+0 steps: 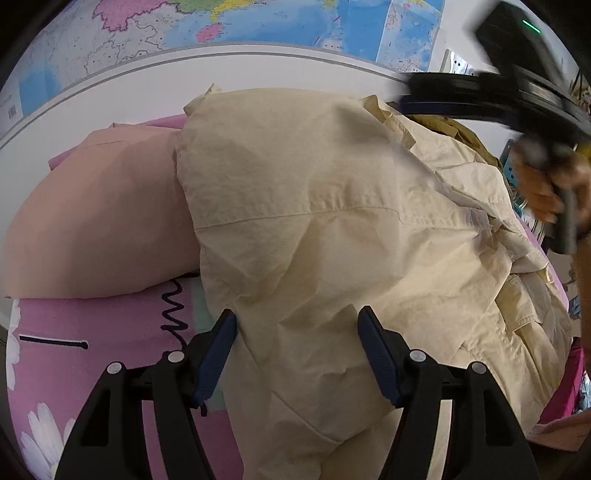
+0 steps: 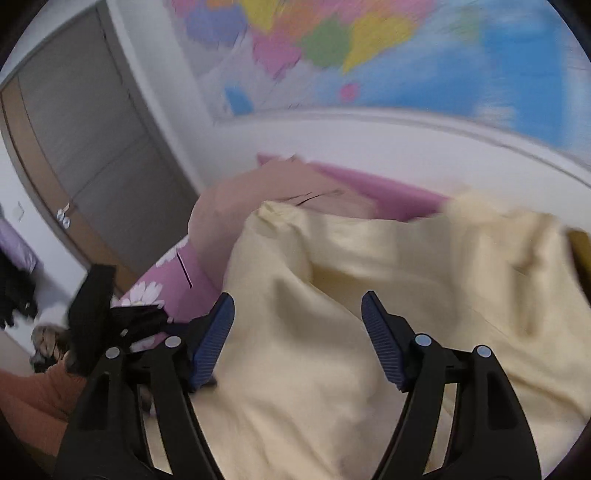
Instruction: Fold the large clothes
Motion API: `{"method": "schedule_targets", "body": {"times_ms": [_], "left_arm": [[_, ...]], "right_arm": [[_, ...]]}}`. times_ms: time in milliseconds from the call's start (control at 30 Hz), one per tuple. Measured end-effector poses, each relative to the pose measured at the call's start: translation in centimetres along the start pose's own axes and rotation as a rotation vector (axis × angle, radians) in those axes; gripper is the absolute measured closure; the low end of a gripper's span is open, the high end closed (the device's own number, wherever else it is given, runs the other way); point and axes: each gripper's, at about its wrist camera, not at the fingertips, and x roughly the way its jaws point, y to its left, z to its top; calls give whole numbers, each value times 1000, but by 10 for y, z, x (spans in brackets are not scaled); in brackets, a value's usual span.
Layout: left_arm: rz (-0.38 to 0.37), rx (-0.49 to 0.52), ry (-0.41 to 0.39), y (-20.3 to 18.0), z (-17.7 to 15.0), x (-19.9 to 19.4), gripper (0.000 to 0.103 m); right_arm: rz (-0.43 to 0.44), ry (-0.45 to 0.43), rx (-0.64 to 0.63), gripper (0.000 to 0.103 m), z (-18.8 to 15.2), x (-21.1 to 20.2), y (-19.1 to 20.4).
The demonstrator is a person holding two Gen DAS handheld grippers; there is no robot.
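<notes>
Watching from beside the bed, I'd worry most about the cream jacket (image 1: 332, 229) bunching further: it lies in a rumpled heap with flaps and pockets piled on its right side, and a grab at the wrong layer would likely drag the whole mound instead of one edge. It could also slip toward the pink pillow (image 1: 99, 218), which it already overlaps at its left margin. The right wrist view is smeared with motion, so a fast swing on that side might miss the fabric or catch a loose fold. The left gripper (image 1: 297, 354) has its blue-padded fingers spread wide and holds nothing; the cloth sits right between and beyond them, seemingly just under the tips, though I cannot tell if they touch it. The right gripper (image 2: 297, 339) is likewise spread apart and empty, hovering over the jacket's near side, with fabric filling the gap ahead of it. The garment rests on the pink flowered bedsheet (image 1: 92, 369), below the wall map (image 1: 258, 18).
</notes>
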Motion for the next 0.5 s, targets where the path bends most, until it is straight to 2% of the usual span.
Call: {"method": "schedule_targets", "body": {"times_ms": [100, 133, 167, 200, 300, 400, 433, 467, 500], "left_arm": [[-7, -2, -3, 1, -2, 0, 38], [-13, -4, -1, 2, -3, 0, 38], [-14, -4, 0, 4, -4, 0, 38], [-14, -7, 4, 5, -6, 1, 37], [-50, -57, 0, 17, -12, 4, 33], [-147, -100, -29, 27, -19, -1, 31], [-153, -100, -26, 28, -19, -1, 31], [-141, -88, -9, 27, -19, 1, 31], [-110, -63, 8, 25, -19, 3, 31]], "right_arm": [[19, 53, -30, 34, 10, 36, 12], [36, 81, -33, 60, 11, 49, 14], [54, 114, -28, 98, 13, 57, 12], [55, 116, -26, 101, 12, 56, 9], [100, 30, 23, 102, 14, 25, -3], [90, -39, 103, 102, 4, 0, -25], [64, -40, 124, 98, 3, 4, -29], [33, -24, 157, 81, -2, 12, -38], [27, 9, 170, 76, -3, 24, -41]]}}
